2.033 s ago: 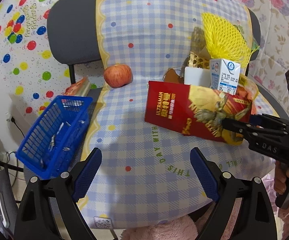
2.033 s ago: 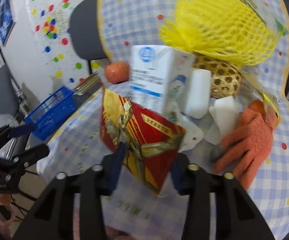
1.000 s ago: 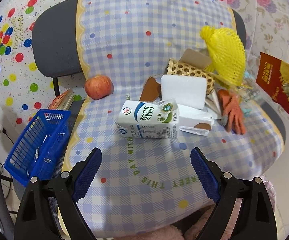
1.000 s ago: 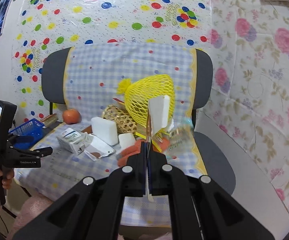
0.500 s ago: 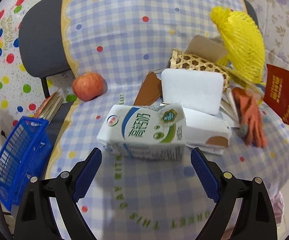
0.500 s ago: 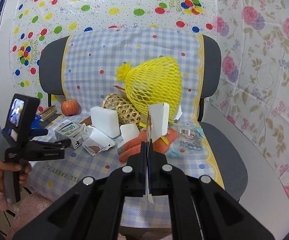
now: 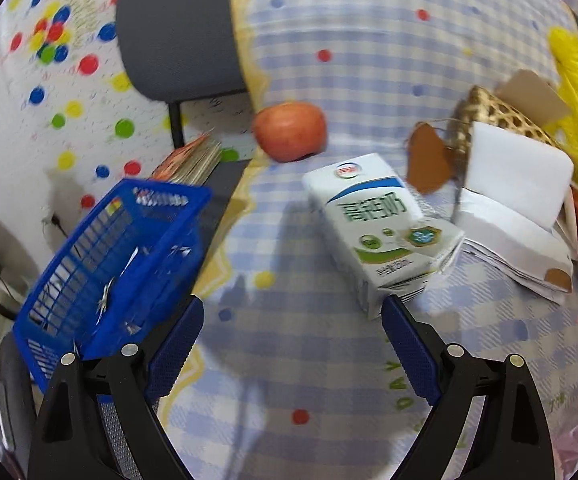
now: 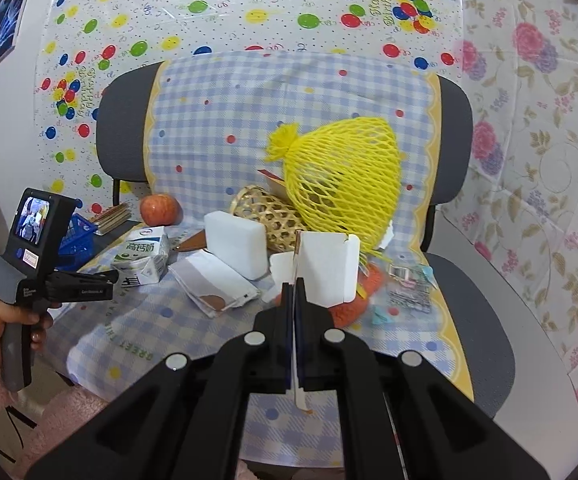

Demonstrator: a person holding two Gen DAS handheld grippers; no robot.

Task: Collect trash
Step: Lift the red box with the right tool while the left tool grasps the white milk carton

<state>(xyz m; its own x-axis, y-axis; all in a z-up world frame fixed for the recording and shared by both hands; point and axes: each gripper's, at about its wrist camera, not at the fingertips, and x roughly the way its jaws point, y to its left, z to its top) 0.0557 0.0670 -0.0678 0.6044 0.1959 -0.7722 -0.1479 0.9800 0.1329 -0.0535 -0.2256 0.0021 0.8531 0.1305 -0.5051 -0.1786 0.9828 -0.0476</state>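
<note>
- Checked cloth [image 8: 273, 112] drapes the grey chair [image 8: 477, 296] ahead of both my claws, covering seat and backrest, with everything else lying on it.
- Beyond my right claw [image 8: 293, 280], slightly to its right, a yellow net bag [image 8: 341, 184] leans against the backrest, with a woven bamboo basket [image 8: 265, 212] tipped on its side just left of it.
- Off to the left of my left claw [image 7: 289, 320], past the cloth's edge, sits a blue plastic basket [image 7: 109, 260]; scraps lie inside, too blurred to name.
- My left claw is spread wide, gripping nothing; the milk carton [image 7: 377, 232] lies on its side just ahead of it, its near corner close to the right finger.
- A white foam block [image 8: 235, 244] stands ahead-left of my right claw, touching the bamboo basket, with folded white paper [image 8: 217, 284] lying in front of it.
- My right claw is clenched on a flattened snack box [image 8: 323, 272], seen edge-on, its white inner face turned right.
- An orange glove [image 8: 353, 300] lies right behind that box.
- An apple [image 7: 289, 130] rests beyond the carton, near the backrest.
</note>
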